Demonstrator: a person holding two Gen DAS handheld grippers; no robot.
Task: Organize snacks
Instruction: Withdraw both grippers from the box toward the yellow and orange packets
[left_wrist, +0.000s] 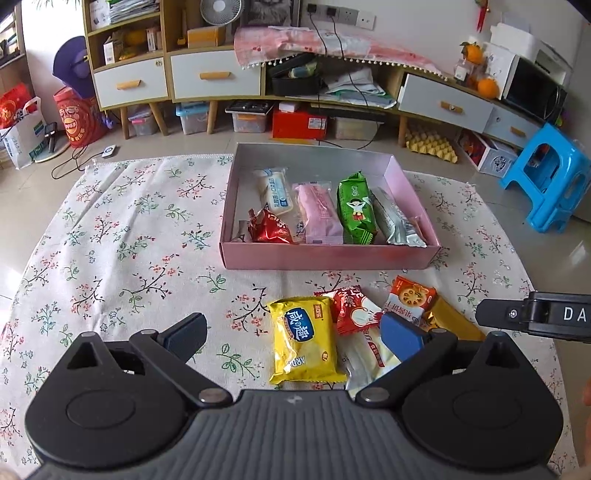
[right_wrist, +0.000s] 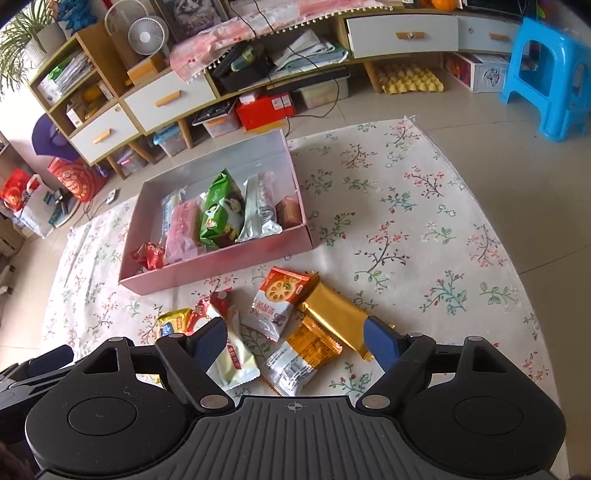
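Both tools are hanging over the flowered cloth (left_wrist: 122, 236) spread on the floor, tilted down toward a loose heap of snack packets, with the pink box (left_wrist: 328, 256) sitting beyond them at twelve o'clock, already holding a row of packets laid side by side. The left hand-held gripper (left_wrist: 295, 334) is standing wide and gripping nothing, the yellow packet (left_wrist: 304, 339) lying flat between its fingers. The right hand-held gripper (right_wrist: 295, 339) is likewise spread wide and empty, hovering above the orange packet (right_wrist: 301, 356), with the gold packet (right_wrist: 338, 319) lying at its two o'clock and the red-and-white packet (right_wrist: 279, 295) at its eleven. These are looking like light, puffy foil wrappers, slick on the face and probably holding brittle biscuits, so a hard squeeze is likely crushing them; I would be taking each one across its narrow width near the middle, or by a crimped end seam, rather than pinching a sliding flat face
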